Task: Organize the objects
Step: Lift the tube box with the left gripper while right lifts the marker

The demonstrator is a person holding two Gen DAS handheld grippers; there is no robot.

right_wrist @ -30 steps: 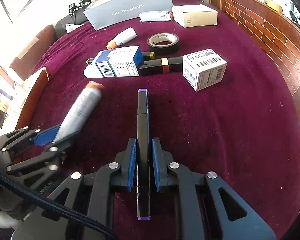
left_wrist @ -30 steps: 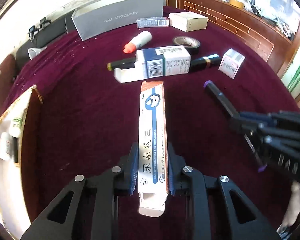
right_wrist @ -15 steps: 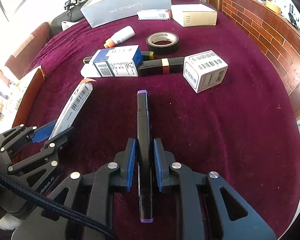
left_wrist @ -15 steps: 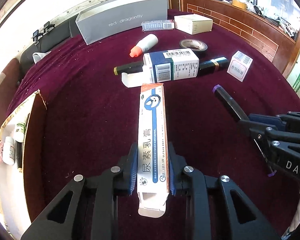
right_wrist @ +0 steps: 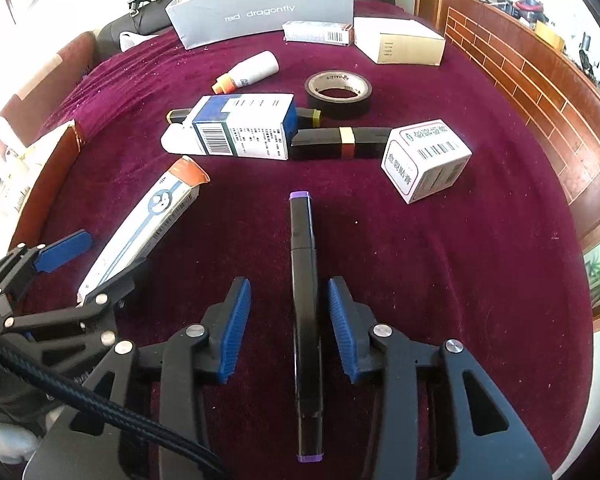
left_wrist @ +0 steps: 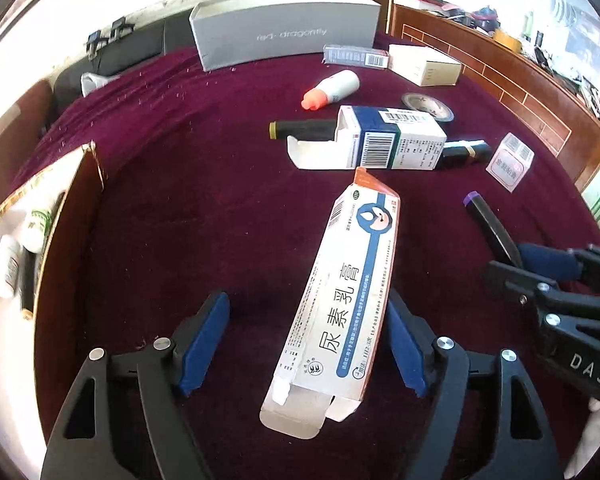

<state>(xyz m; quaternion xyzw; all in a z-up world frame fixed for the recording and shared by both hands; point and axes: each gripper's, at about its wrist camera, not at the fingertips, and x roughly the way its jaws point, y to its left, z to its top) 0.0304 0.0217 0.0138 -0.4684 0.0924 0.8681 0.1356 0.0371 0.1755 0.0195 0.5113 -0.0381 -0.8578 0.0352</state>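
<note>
Ointment carton (left_wrist: 340,292) loose in released left claw (left_wrist: 306,340), marker (right_wrist: 306,304) in released right claw (right_wrist: 288,328) (cloth (right_wrist: 440,280) bare rightward)

Ointment carton (right_wrist: 140,232) left of marker (right_wrist: 306,300), tape roll (right_wrist: 339,92) behind.

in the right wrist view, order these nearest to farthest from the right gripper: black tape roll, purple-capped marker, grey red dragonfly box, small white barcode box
1. purple-capped marker, between the open fingers of the right gripper.
2. small white barcode box, ahead to the right.
3. black tape roll, farther ahead, near centre.
4. grey red dragonfly box, at the far edge.
</note>
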